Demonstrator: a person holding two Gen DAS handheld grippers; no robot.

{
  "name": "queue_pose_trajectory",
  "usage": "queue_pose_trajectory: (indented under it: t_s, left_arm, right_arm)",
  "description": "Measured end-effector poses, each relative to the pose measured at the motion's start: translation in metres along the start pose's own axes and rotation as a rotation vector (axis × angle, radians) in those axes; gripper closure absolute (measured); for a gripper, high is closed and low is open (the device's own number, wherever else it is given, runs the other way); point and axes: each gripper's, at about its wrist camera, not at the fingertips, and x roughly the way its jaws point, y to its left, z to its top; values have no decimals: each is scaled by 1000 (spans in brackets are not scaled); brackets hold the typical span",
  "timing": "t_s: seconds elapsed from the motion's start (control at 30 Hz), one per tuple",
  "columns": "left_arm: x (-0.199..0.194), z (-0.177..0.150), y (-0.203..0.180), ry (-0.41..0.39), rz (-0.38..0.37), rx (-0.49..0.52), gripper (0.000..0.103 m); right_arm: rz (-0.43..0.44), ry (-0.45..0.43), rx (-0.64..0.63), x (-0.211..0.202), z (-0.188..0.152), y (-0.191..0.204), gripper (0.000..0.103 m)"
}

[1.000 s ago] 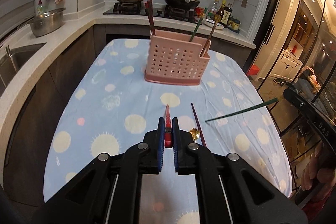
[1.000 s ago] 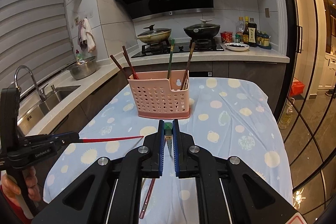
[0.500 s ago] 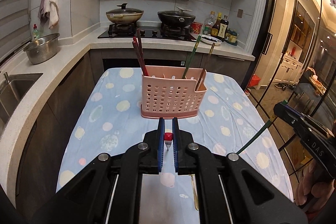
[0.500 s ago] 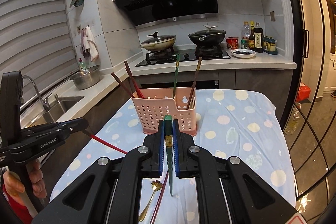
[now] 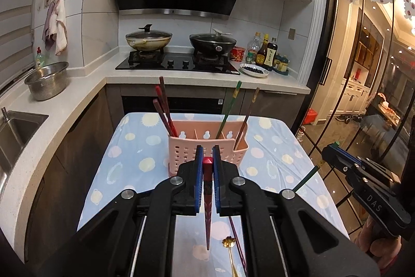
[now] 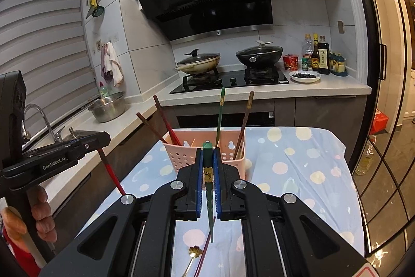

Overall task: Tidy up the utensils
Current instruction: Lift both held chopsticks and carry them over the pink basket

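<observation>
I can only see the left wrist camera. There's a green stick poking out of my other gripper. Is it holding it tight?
Observer: Yes. The right gripper is shut on the green chopstick, which has a gold band sitting between the jaws and points tip-down.
Operator: What does my red one look like from over there?
Observer: The red chopstick slants downward out of the left gripper. Its lower end is hidden behind the right gripper's frame.

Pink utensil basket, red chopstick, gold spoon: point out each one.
pink utensil basket [image 5: 181, 151], left wrist view, on its perforated front wall.
red chopstick [image 5: 207, 209], left wrist view, on its shaft below the jaws.
gold spoon [image 6: 195, 250], right wrist view, on its flower-shaped end.
</observation>
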Motion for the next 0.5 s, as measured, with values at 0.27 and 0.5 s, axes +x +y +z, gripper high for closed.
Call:
queue_pose_trajectory:
  t_s: [0.27, 0.5]
  left_arm:
    - [-3, 65, -2, -130, -3, 5, 96]
    - [3, 117, 3, -224, 24, -14, 98]
  right_arm:
    - [64, -67, 40, 23, 69, -3, 96]
    - [82, -143, 57, 47, 123, 0, 96]
